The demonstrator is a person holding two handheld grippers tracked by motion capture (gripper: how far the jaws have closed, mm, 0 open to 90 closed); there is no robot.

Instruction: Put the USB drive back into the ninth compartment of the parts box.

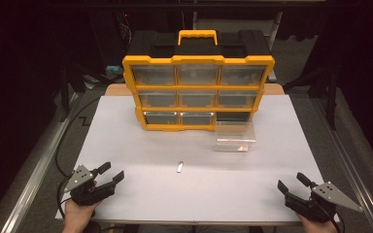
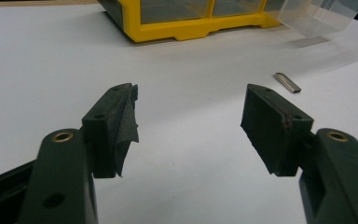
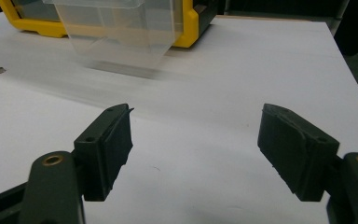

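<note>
The left tongs (image 1: 110, 173) rest at the near left corner of the white table (image 1: 141, 194), held in a hand (image 1: 80, 211), their jaws spread wide with nothing between them; in the left gripper view the left tongs (image 2: 189, 121) show bare table between the pads, and one pad (image 2: 126, 121) has its black facing peeling at the edge. The right tongs (image 1: 291, 183) sit at the near right corner, also gaping and empty, and in the right gripper view the right tongs (image 3: 196, 149) frame only white table. Between the two, well apart from both and toward the middle of the table, lies a small metal piece (image 1: 179, 167), flat on the surface; it appears in the left gripper view (image 2: 287, 82) beyond the right-hand jaw. Farther back stands a clear plastic drawer (image 1: 234, 137), pulled out of its cabinet and resting on the table just in front of it; whether it holds anything cannot be made out. Behind it is the yellow and black organizer cabinet (image 1: 198, 92) with a carry handle on top. Its bottom right slot is open and dark, while the other slots keep their clear drawers, whose contents cannot be told.
</note>
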